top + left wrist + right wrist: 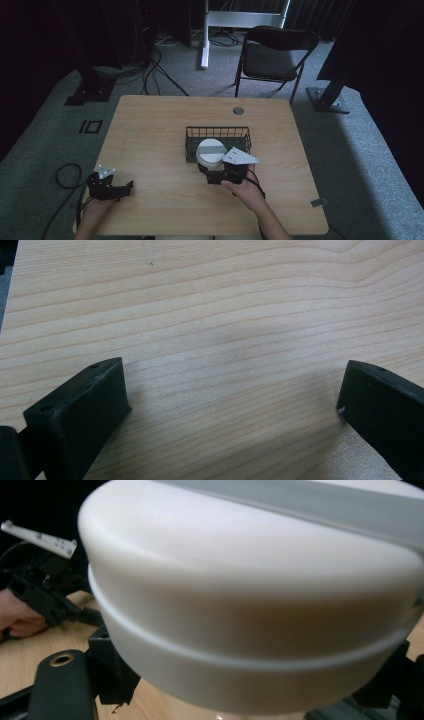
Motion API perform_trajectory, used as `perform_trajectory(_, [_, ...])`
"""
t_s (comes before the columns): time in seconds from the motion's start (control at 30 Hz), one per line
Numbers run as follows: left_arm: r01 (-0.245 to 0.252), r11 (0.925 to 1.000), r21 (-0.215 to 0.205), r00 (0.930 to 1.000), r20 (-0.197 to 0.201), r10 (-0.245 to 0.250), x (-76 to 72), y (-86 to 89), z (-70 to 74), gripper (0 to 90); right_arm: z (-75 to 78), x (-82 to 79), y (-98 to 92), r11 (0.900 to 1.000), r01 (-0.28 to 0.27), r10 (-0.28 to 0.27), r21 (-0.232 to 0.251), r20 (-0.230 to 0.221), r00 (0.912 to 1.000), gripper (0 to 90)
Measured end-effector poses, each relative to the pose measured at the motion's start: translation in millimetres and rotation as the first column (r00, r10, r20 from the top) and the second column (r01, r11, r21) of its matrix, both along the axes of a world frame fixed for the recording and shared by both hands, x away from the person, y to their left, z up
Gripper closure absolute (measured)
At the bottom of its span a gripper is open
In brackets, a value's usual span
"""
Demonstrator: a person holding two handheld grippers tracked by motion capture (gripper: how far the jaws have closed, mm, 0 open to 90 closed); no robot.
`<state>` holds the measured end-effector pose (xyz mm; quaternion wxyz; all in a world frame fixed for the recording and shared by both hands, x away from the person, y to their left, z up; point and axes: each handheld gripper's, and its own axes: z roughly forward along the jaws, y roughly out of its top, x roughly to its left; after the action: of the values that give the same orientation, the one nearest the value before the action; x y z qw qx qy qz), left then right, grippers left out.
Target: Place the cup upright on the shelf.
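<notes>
1. Left gripper (111, 188) rests idle at the table's (150, 150) seven o'clock, jaws spread wide over bare wood.
2. Right gripper (218, 175) apparently pinches a white lidded container (210, 151) at the wire basket's (192, 134) six o'clock rim; whether it is going in or coming out is unclear.

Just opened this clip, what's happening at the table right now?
A person sits at a wooden table with a gripper in each hand. The right gripper is closed around a round white container with a grey band across its lid, held at the near edge of a black wire basket; whether it is inside the basket yet is unclear. The left gripper rests near the table's front left corner, jaws open over bare wood, holding nothing.
</notes>
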<state>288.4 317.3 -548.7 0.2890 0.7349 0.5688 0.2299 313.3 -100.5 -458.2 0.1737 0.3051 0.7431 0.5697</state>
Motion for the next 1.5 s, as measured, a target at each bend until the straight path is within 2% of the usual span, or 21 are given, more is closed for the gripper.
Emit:
perform_trajectory(0.17, [0.0,1.0,0.0,1.0,0.0,0.0,0.0,0.0,0.0,0.1,9.8,10.1,-2.6,0.998,0.055,-0.055,0.025,0.003,0.9985,18.6])
perform_trajectory(0.3, [0.001,1.0,0.001,1.0,-0.001,-0.001,0.0,0.1,0.1,0.1,19.4,22.3,-5.7,0.994,0.104,-0.104,0.013,0.015,0.9944,18.6])
perform_trajectory(0.4, [0.001,1.0,0.0,1.0,0.0,-0.001,0.0,0.1,0.0,0.1,21.0,25.0,-6.2,0.992,0.123,-0.123,0.013,0.019,0.9923,18.6])
perform_trajectory(0.43, [0.001,1.0,0.0,1.0,0.0,-0.001,0.0,0.1,0.0,0.1,25.8,34.9,-9.1,0.987,0.162,-0.162,0.02,0.019,0.9865,18.6])
perform_trajectory(0.63, [0.002,1.0,0.002,1.0,-0.001,-0.002,0.0,0.2,0.1,0.1,29.6,49.7,-14.0,0.97,0.241,-0.241,0.022,0.019,0.9703,18.6])
perform_trajectory(0.73, [0.002,1.0,0.002,1.0,-0.001,-0.002,0.0,0.2,0.1,0.1,28.8,55.6,-15.9,0.959,0.284,-0.284,0.016,0.013,0.9586,18.6])
perform_trajectory(0.97, [0.001,1.0,0.001,1.0,0.0,-0.001,0.0,0.1,0.0,0.1,17.7,68.1,-22.9,0.925,0.381,-0.381,-0.001,-0.025,0.9243,18.6])
perform_trajectory(1.0, [0.001,1.0,0.002,1.0,0.0,-0.001,0.0,0.2,0.1,0.1,15.9,68.8,-23.6,0.917,0.399,-0.399,-0.005,-0.029,0.9163,18.6])
perform_trajectory(1.03, [0.001,1.0,0.0,1.0,-0.001,-0.001,0.0,0.1,0.0,0.1,14.3,70.0,-24.3,0.911,0.413,-0.413,-0.017,-0.017,0.9104,18.6])
perform_trajectory(1.1, [0.001,1.0,0.001,1.0,0.0,-0.001,0.0,0.1,0.0,0.1,11.9,72.6,-25.5,0.901,0.433,-0.433,-0.02,-0.029,0.9007,18.6])
perform_trajectory(1.17, [0.001,1.0,0.001,1.0,0.0,-0.001,0.0,0.1,0.1,0.1,9.4,75.8,-25.8,0.891,0.451,-0.453,-0.049,-0.02,0.8915,18.6])
perform_trajectory(1.27, [0.0,1.0,0.0,1.0,-0.001,0.0,0.0,0.1,0.0,0.1,6.6,79.4,-25.4,0.881,0.469,-0.471,-0.066,-0.032,0.8815,18.6])
perform_trajectory(1.37, [0.001,1.0,0.0,1.0,0.0,-0.001,0.0,0.0,0.0,0.1,4.4,82.2,-24.7,0.878,0.472,-0.476,-0.075,-0.048,0.8782,18.6])
perform_trajectory(1.4, [0.0,1.0,0.0,1.0,-0.001,0.0,0.0,0.0,0.0,0.1,2.6,84.2,-22.8,0.873,0.479,-0.484,-0.093,-0.051,0.8735,18.6])
perform_trajectory(1.5, [0.0,1.0,0.0,1.0,0.0,0.0,0.0,0.0,0.0,0.1,0.4,86.6,-20.4,0.871,0.481,-0.488,-0.103,-0.065,0.8705,18.6])
